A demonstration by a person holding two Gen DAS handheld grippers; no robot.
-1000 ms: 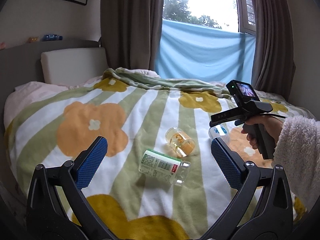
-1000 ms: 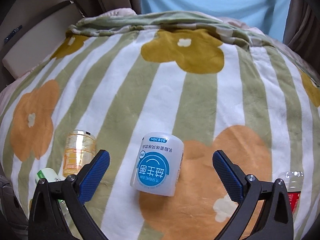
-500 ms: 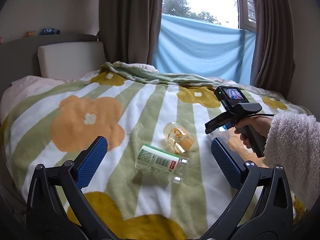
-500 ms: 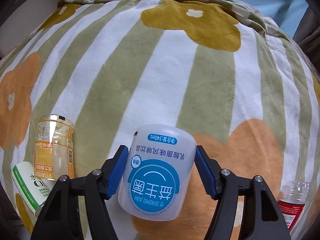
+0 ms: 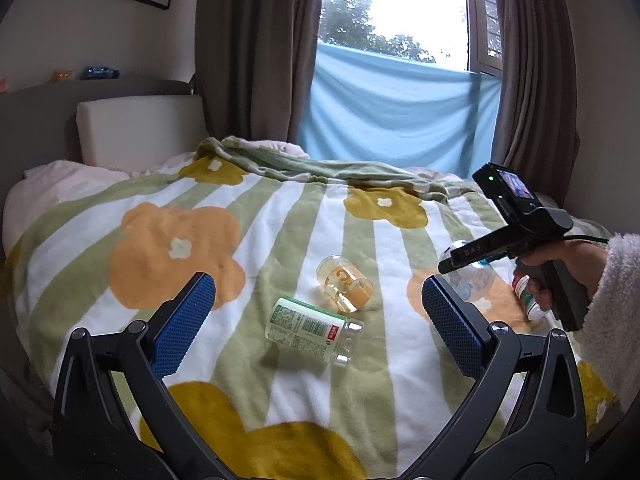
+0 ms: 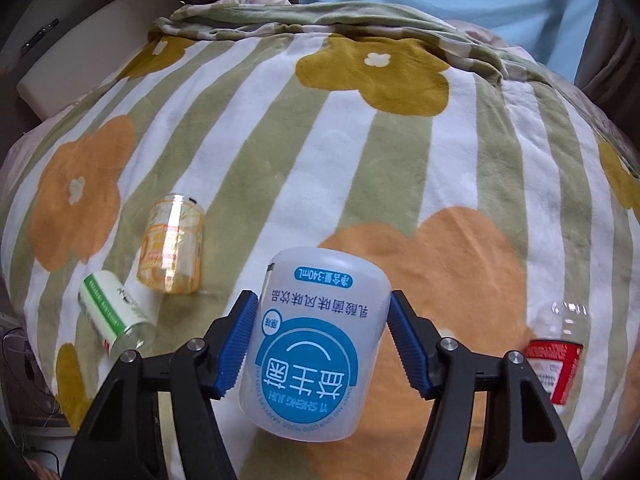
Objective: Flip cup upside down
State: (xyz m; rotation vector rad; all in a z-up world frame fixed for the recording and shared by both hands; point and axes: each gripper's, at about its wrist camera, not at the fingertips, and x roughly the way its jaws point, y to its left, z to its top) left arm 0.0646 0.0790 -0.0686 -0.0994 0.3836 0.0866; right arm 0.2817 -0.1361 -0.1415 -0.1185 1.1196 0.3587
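Note:
The cup [image 6: 316, 344] is white translucent plastic with a round blue label whose print reads inverted in the right wrist view. My right gripper [image 6: 322, 308] is shut on it, one blue pad on each side. The cup leans with its closed end pointing away from the camera, just above the flowered blanket [image 6: 360, 140]. In the left wrist view, a hand in a fluffy white sleeve holds the right gripper [image 5: 460, 264] at the right. The cup [image 5: 474, 280] is mostly hidden behind it. My left gripper [image 5: 318, 282] hovers open over the bed, holding nothing.
Three other containers lie on their sides on the blanket: an orange-tinted clear bottle [image 6: 172, 244], a green-labelled bottle [image 6: 114, 308] and a red-labelled clear bottle [image 6: 560, 356]. A pillow [image 5: 136, 128], curtains and a blue sheet over the window stand beyond the bed.
My right gripper moved in around the cup, went from open to shut on it, then raised it off the blanket. The left gripper stayed open and only drifted slightly.

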